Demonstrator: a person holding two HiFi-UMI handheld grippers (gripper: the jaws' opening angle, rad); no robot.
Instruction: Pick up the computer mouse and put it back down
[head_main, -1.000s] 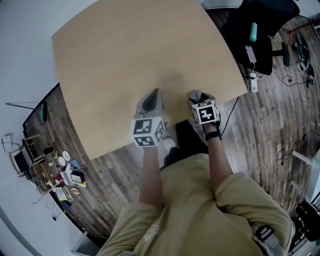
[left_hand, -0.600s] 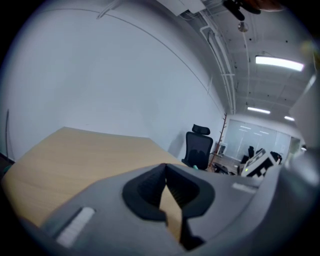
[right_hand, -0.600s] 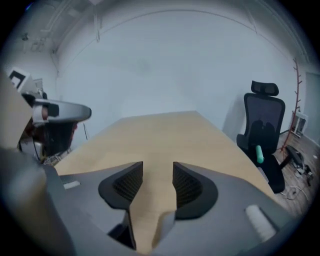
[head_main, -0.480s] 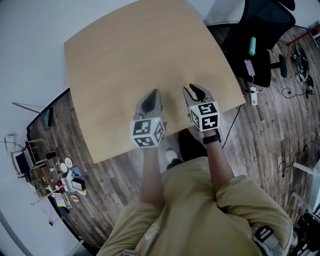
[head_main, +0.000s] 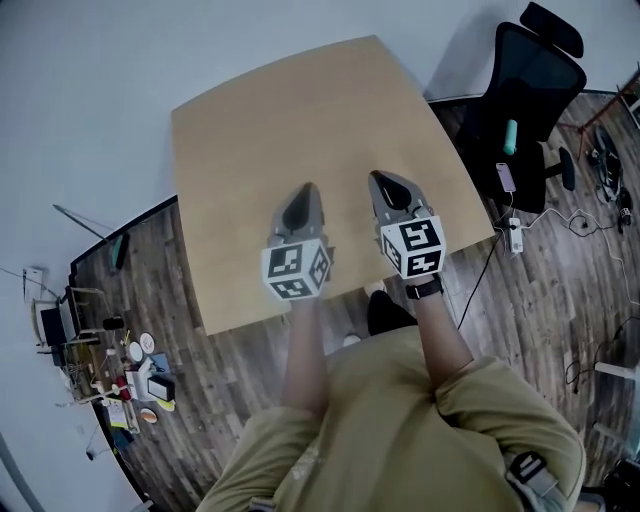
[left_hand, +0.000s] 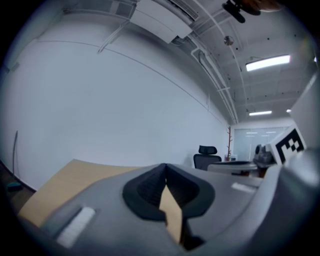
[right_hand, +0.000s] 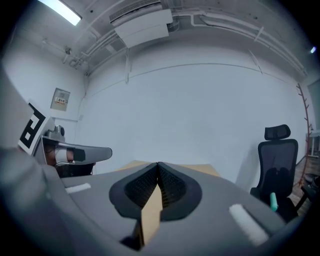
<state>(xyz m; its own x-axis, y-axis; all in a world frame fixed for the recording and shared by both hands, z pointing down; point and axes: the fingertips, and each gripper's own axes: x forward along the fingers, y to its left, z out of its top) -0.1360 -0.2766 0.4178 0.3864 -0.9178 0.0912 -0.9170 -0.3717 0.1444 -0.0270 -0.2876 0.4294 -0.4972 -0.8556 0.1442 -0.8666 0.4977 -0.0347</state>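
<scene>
No computer mouse shows in any view. The light wooden table (head_main: 300, 120) is bare. My left gripper (head_main: 300, 196) hangs above its near part, pointing level, jaws together with nothing between them; in the left gripper view its tips (left_hand: 165, 168) meet against the white wall. My right gripper (head_main: 386, 186) floats beside it at the same height. Its jaws are closing to a touch and hold nothing; the right gripper view shows the tips (right_hand: 158, 168) meeting. Each gripper's marker cube faces the head camera.
A black office chair (head_main: 525, 90) stands right of the table, with a phone (head_main: 505, 177) and a teal object (head_main: 511, 137) on it. A power strip (head_main: 517, 238) and cables lie on the wood floor. Small clutter (head_main: 130, 370) sits on the floor at left.
Both grippers have risen off the table and now point level. The right gripper's jaws, open earlier, have come together. The table looks smaller and farther in the head view.
</scene>
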